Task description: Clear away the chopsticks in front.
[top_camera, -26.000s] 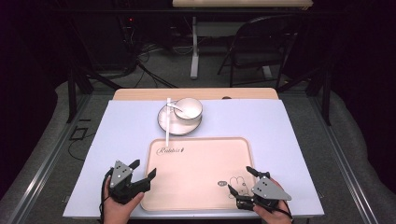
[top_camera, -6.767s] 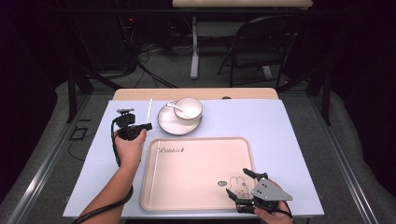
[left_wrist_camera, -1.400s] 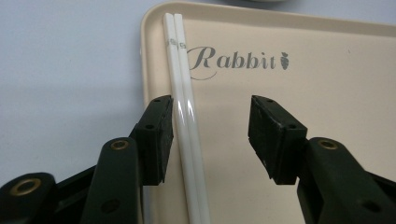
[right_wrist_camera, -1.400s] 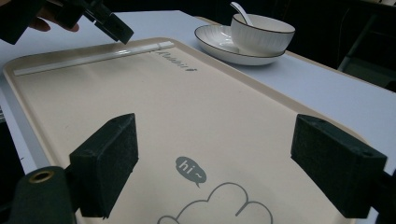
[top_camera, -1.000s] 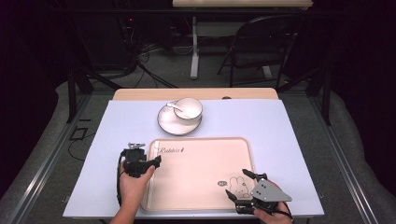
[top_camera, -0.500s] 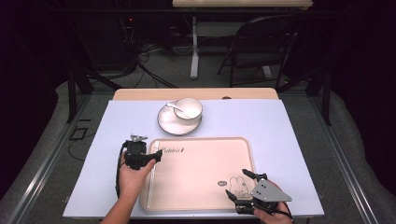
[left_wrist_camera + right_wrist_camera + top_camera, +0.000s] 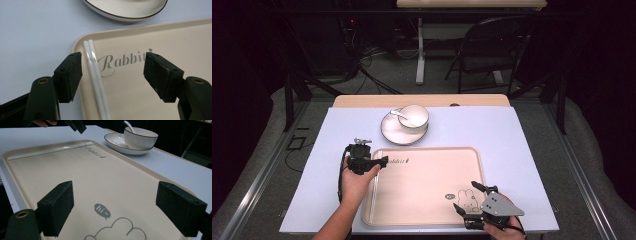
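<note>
The left gripper [image 7: 381, 161] sits left of centre in the high view, held by a hand [image 7: 355, 177] whose forearm rises from the bottom edge. Its jaws have just been opening and stand wide, nothing pressed between them. The right gripper [image 7: 468, 196] rests at the lower right, jaws wide apart.

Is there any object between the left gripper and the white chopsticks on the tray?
No, nothing visible. The left gripper hangs with open jaws just over the white chopsticks, which lie along the tray's left edge.
</note>
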Available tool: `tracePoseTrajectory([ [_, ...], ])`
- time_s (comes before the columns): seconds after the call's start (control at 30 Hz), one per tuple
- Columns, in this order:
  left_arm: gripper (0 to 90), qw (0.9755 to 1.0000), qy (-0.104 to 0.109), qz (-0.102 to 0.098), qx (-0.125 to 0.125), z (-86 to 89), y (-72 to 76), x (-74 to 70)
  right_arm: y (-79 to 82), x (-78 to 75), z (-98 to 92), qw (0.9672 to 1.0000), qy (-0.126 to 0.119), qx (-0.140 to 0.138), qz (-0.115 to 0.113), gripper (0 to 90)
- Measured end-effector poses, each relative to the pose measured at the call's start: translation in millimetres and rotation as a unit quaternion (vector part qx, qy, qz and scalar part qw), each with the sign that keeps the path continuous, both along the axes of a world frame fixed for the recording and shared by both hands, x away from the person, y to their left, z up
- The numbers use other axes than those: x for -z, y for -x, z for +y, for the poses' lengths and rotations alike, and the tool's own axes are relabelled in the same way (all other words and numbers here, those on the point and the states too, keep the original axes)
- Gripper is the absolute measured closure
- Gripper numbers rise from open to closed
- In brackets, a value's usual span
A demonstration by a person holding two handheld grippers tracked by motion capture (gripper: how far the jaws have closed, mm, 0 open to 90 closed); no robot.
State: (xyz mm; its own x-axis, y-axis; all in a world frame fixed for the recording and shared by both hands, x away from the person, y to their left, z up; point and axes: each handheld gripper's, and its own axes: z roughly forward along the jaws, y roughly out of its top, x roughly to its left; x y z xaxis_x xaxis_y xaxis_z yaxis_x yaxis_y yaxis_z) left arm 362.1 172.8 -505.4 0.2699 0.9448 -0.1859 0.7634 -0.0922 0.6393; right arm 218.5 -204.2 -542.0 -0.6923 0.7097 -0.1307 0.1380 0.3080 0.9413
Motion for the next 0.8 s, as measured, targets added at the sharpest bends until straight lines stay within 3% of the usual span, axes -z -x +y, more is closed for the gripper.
tracePoseTrajectory([
  [0.37, 31.1, 0.9999, 0.015, 0.007, -0.003, 1.0, -14.6, -7.7, 0.0, 0.0, -0.1, 1.0000, 0.000, 0.000, 0.000, 14.2],
  [0.8, 31.1, 0.9995, 0.028, -0.001, -0.016, 4.3, -31.2, -23.5, -0.1, 0.0, 0.0, 1.0000, 0.000, -0.001, 0.000, 14.2],
])
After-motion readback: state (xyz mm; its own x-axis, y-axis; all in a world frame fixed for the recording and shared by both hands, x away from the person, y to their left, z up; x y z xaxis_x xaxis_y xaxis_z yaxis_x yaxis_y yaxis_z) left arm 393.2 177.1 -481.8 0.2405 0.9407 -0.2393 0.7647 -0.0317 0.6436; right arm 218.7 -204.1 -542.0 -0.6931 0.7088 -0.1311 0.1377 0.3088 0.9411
